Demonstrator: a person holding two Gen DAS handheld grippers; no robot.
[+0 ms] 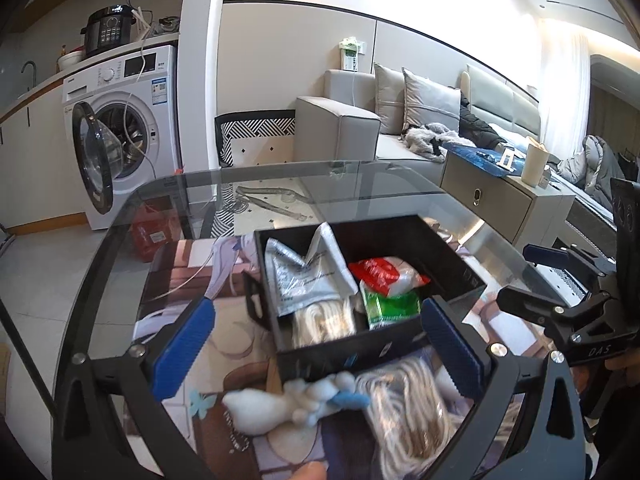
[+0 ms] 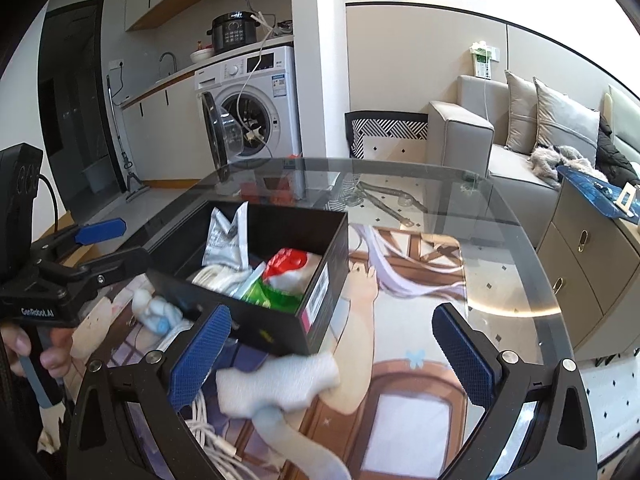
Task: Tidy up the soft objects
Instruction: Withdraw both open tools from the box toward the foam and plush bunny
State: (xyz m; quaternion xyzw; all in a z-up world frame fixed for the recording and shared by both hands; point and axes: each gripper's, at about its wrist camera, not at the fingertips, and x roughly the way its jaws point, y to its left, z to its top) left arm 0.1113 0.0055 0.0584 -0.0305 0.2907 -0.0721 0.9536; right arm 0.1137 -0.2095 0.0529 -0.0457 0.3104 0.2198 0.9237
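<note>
Black box on glass table, divided. Left compartment: silver foil pouch over cream cord bundle. Right: red-white packet, green packet. White plush toy & bagged cord on mat just outside box. Left tongs, right tongs both spread wide, holding nothing.

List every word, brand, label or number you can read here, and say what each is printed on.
"DAS": on the right gripper body, seen from the left wrist view.
"GenRobot.AI": on the left gripper body, seen from the right wrist view.
Too small or blurred to read: print on the silver pouch, the sticker on the black box, the washing machine panel and the pressure cooker buttons.
</note>
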